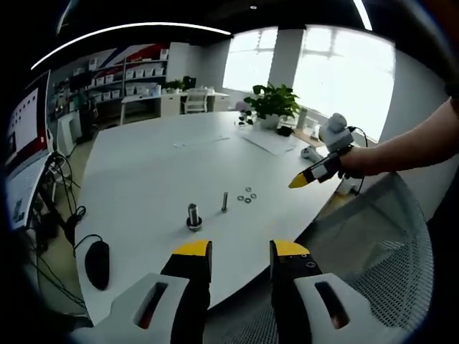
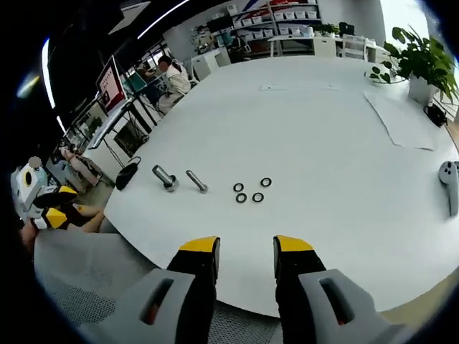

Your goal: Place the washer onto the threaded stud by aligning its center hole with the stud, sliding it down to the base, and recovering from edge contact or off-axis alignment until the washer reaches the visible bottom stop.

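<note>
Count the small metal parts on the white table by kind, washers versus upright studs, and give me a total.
Washers: 4, in a loose cluster on the white table
Threaded studs: 2, the stud with a wide base and the slimmer stud
Total: 6

Left tool (image 1: 240, 252) — jaws parted, empty, right tool (image 2: 246, 249) — jaws parted, held by a hand (image 1: 353, 163)

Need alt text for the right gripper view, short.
The right gripper, jaws open and empty, hangs over the near edge of a white table. Ahead lie four washers in a loose cluster, with two studs to their left. The left gripper shows at the far left edge.
</note>
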Available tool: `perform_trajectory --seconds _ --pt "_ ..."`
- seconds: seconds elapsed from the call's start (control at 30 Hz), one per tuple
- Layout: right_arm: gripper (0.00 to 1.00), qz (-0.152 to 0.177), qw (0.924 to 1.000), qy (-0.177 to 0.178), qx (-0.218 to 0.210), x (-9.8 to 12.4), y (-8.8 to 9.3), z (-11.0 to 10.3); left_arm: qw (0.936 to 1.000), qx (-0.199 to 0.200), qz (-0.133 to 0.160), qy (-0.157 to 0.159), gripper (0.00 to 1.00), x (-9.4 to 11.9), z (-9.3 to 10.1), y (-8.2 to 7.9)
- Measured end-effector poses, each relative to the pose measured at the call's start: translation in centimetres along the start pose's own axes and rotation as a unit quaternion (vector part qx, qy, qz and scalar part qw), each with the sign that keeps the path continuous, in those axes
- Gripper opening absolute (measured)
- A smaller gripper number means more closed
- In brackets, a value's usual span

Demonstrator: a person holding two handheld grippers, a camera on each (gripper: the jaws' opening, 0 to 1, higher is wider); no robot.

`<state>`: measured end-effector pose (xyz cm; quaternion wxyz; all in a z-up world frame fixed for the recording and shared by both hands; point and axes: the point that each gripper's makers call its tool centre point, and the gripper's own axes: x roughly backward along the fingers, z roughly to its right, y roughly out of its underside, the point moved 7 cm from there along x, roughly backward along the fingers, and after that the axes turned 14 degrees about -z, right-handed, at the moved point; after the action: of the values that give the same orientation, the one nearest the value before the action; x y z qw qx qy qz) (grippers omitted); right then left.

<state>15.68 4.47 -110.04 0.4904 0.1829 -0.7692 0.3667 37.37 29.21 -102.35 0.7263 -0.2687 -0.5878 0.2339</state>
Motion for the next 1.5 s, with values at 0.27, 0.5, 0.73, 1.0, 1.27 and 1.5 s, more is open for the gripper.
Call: perform_trajectory --seconds 0.27,0.5,0.73,1.0,1.27,1.5 --pt "0.32 -0.019 0.9991 0.024 0.029 -1.7 -0.8 1.1 1.0000 0.000 -0.003 -0.002 0.30 0.0 0.0 0.1" --pt "0.32 -0.038 0.9981 0.036 0.031 -3.3 -1.3 2.2 1.0000 0.001 -0.006 0.001 0.30 -0.1 0.0 0.2" --pt "0.32 -0.048 0.9977 0.041 0.026 -4.5 -1.2 2.7 0.9999 0.002 -0.013 0.006 0.30 -0.2 -0.1 0.4" --pt "0.32 -0.054 0.9973 0.047 0.020 -4.6 -1.0 3.2 0.9995 -0.004 -0.029 0.011 0.30 -0.5 0.1 0.7" --pt "0.32 -0.061 0.9968 0.048 0.021 -5.5 -1.2 4.4 0.9997 0.003 -0.024 0.005 0.29 -0.4 -0.1 0.7" --pt "0.31 -0.071 0.9957 0.054 0.022 -5.6 -0.7 4.7 0.9997 0.002 -0.025 0.001 0.29 -0.4 -0.1 0.7"
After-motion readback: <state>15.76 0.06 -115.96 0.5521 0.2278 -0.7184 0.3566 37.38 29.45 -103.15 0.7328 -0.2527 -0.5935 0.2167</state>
